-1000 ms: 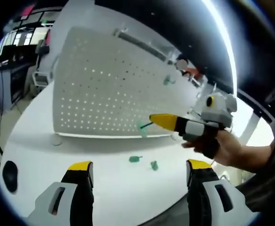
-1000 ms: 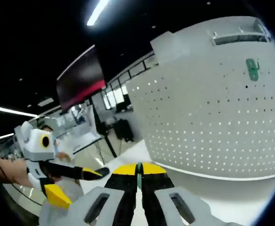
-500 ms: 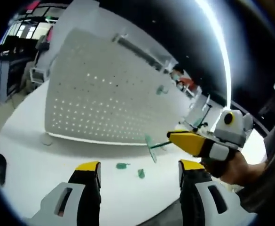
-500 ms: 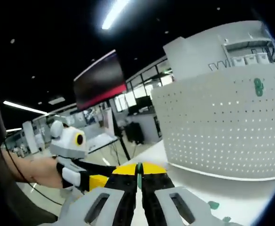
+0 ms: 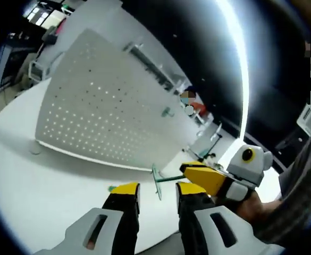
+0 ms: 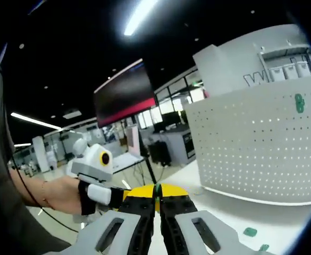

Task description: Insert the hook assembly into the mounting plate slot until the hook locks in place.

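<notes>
Green hook sits pinched tight in the right gripper, between the left gripper's parted jaws, so hold it steady and bring it straight to the white board.

My left gripper has grey moulded bodies, black jaws and yellow tips. My right gripper looks identical. My sleeve, beside the right gripper, is dark grey.
</notes>
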### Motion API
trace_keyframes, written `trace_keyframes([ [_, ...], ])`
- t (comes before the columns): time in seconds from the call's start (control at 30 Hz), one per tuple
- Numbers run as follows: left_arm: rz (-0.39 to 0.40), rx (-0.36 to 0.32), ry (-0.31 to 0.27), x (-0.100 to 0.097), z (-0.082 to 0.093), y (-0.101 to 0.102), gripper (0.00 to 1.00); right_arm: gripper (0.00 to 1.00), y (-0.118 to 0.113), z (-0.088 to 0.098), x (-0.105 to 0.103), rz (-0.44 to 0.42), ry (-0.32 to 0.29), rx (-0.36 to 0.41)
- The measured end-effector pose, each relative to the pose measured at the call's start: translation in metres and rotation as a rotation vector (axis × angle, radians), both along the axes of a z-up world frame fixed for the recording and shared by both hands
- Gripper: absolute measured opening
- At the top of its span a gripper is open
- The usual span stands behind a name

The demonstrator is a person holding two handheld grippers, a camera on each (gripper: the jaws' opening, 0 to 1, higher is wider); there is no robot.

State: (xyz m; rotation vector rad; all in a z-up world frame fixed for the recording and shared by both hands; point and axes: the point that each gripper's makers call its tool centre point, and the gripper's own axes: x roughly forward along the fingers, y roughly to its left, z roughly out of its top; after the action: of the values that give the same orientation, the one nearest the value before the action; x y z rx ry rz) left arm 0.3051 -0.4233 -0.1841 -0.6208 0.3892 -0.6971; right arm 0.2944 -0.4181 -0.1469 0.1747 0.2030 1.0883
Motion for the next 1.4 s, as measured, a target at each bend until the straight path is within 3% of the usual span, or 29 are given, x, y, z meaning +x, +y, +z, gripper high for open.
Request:
trace_keyframes([
  [0.1, -0.012, -0.011, -0.005, -0.002, 0.003, -0.002, 0.11, 0.0, 0.001, 0.003, -0.002, 0.007, -0.006, 0.01],
  [0.5, -0.003, -0.006, -0.043, -0.005, 0.007, 0.0, 0.04, 0.0, -0.001, 0.01, -0.005, 0.009, -0.007, 0.047],
  [0.9, 0.003, 0.132, -0.104, -0.005, 0.007, 0.0, 0.02, 0.0, -0.006, 0.007, -0.006, -0.004, 0.053, 0.056],
  [1.0, -0.008, 0.11, -0.09, -0.005, 0.009, -0.002, 0.02, 0.01, -0.009, 0.011, -0.005, 0.0, 0.153, 0.131],
  [1.17, -0.022, 0.171, -0.116, -0.004, 0.013, -0.006, 0.02, 0.03, -0.01, 0.01, -0.004, -0.001, 0.122, 0.1],
  [1.3, -0.021, 0.272, -0.134, -0.002, 0.011, -0.006, 0.01, 0.13, -0.008, 0.015, -0.007, 0.011, 0.162, 0.14],
  [1.33, -0.006, 0.306, -0.181, 0.0, 0.017, -0.004, 0.01, 0.15, -0.009, 0.016, -0.006, 0.004, 0.168, 0.143],
  [1.4, -0.001, 0.312, -0.179, -0.001, 0.021, -0.006, 0.01, 0.16, -0.01, 0.02, -0.005, -0.003, 0.168, 0.155],
])
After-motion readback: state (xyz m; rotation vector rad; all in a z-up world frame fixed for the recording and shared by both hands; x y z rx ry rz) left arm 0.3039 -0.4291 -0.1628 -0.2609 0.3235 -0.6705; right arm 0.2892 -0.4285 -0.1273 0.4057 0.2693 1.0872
